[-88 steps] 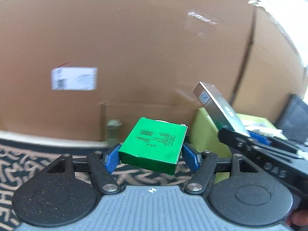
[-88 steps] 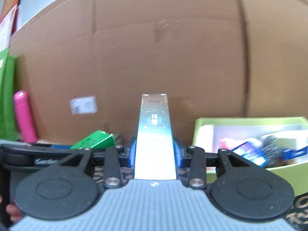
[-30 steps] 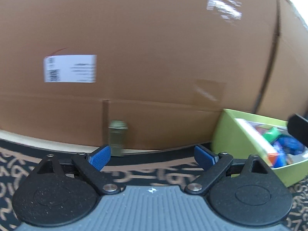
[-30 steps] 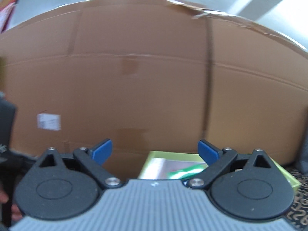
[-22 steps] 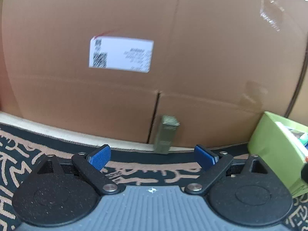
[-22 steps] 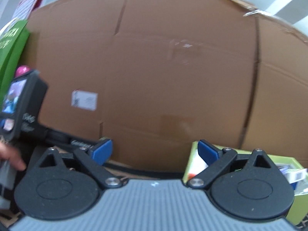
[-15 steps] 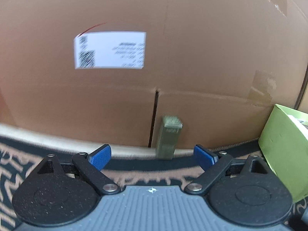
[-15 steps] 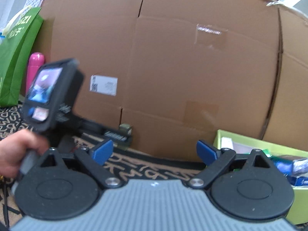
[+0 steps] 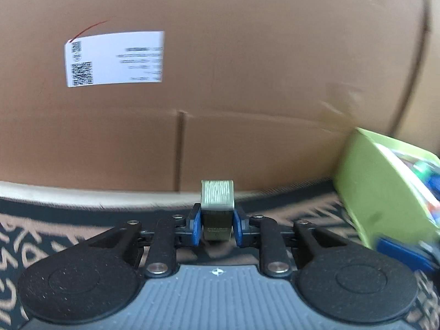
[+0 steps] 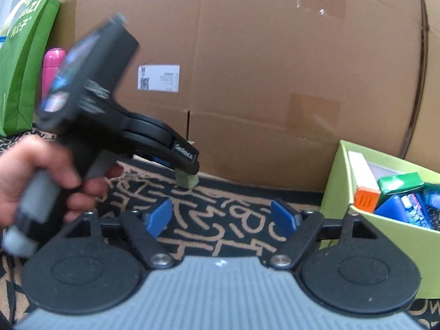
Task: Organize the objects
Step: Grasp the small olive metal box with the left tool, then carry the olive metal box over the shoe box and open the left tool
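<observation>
The left gripper point(image 9: 217, 228) clenches the small olive box point(image 9: 217, 209) upright, likely bound for the green bin point(image 10: 385, 236) at right, while the right gripper point(image 10: 221, 218) hangs released.

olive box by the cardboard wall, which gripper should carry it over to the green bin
Left. The left gripper is already shut on the small olive box, while the right gripper hangs open and empty over the patterned rug, though it sits nearer the green bin.

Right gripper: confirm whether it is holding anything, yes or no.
No: the right gripper stands open, its blue pads wide apart with only the patterned rug showing between them.
</observation>
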The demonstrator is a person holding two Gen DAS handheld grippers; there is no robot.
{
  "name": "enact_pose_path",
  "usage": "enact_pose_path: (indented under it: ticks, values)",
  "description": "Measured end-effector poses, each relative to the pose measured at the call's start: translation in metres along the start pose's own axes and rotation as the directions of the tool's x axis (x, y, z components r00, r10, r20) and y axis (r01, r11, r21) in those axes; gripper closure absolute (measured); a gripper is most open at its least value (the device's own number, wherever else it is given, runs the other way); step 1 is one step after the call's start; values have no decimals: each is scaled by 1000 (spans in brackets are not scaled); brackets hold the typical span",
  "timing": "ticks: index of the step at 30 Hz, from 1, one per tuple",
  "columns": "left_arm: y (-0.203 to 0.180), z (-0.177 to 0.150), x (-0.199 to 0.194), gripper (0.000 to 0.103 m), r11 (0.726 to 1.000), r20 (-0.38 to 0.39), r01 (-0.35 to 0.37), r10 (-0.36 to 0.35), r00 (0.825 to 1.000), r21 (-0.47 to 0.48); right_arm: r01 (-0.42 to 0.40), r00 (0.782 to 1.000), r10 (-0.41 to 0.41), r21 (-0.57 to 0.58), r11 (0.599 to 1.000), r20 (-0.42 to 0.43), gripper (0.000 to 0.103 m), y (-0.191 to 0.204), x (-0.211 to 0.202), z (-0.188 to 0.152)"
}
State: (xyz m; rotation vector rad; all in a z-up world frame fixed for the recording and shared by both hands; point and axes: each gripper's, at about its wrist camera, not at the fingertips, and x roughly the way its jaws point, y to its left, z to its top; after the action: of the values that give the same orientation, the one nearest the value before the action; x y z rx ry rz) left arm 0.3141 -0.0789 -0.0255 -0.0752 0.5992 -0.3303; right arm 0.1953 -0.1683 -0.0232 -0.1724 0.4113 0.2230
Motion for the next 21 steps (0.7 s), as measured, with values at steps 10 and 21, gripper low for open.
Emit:
enact_pose_path:
  ticks: [10, 21]
  values:
    - [-25, -11, -38, 79, 968, -80, 247, -249, 965, -37, -40, 999, 40, -18, 999, -12, 41, 0, 3, 1]
    - [-15, -1, -42, 80, 937, -75, 330, -339, 938, -115, 15, 998, -8, -103, 995, 65, 52, 12, -5, -1]
